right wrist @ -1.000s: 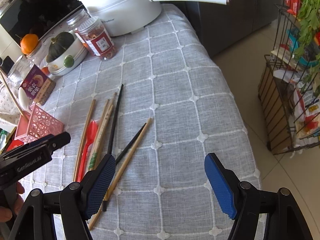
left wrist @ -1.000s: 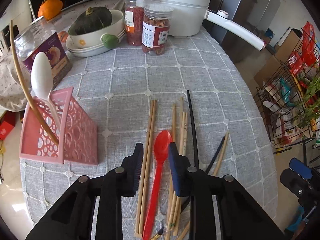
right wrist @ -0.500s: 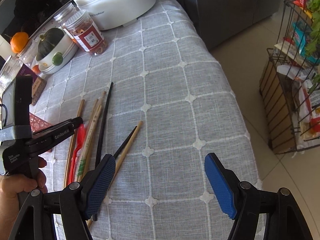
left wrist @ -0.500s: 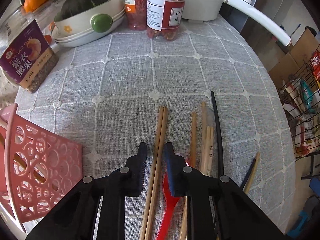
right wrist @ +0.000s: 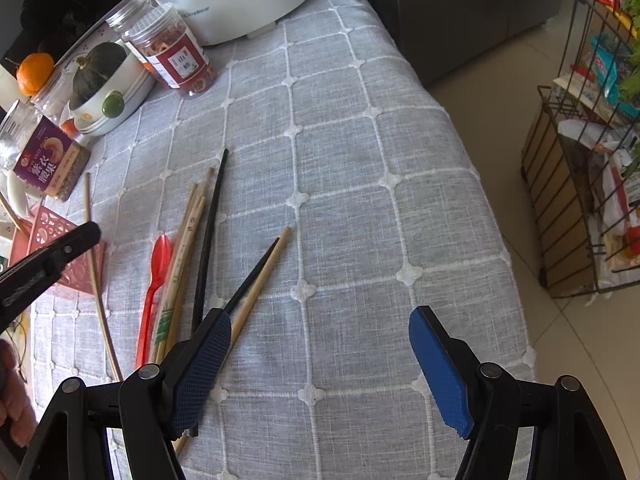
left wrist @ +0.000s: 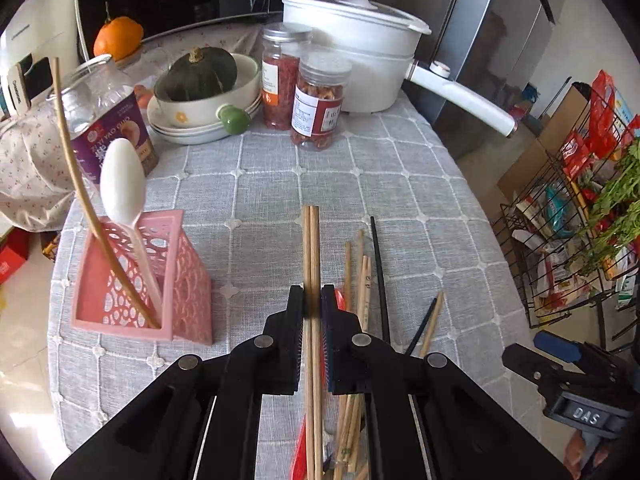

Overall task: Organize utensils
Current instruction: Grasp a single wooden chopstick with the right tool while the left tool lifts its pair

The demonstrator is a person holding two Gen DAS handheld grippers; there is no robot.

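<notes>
Left gripper (left wrist: 311, 306) clamped on wooden chopstick pair (left wrist: 311, 240), pink holder (left wrist: 188, 280) to its left holding only white spoon (left wrist: 122, 184) and one stick; right gripper (right wrist: 320, 364) wide open, empty, red spoon (right wrist: 154, 280) and remaining chopsticks (right wrist: 182, 256) still ahead-left.

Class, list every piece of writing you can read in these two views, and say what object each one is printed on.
"DAS": tag on the right hand-held gripper.
"ZI YI YAO GUO", with "紫衣腰果": purple label on the glass jar.
"山楂": red-labelled jar.
"Royalstar", roughly: white pot, tiny.
Chopstick markings and other jar labels: too small to read.
</notes>
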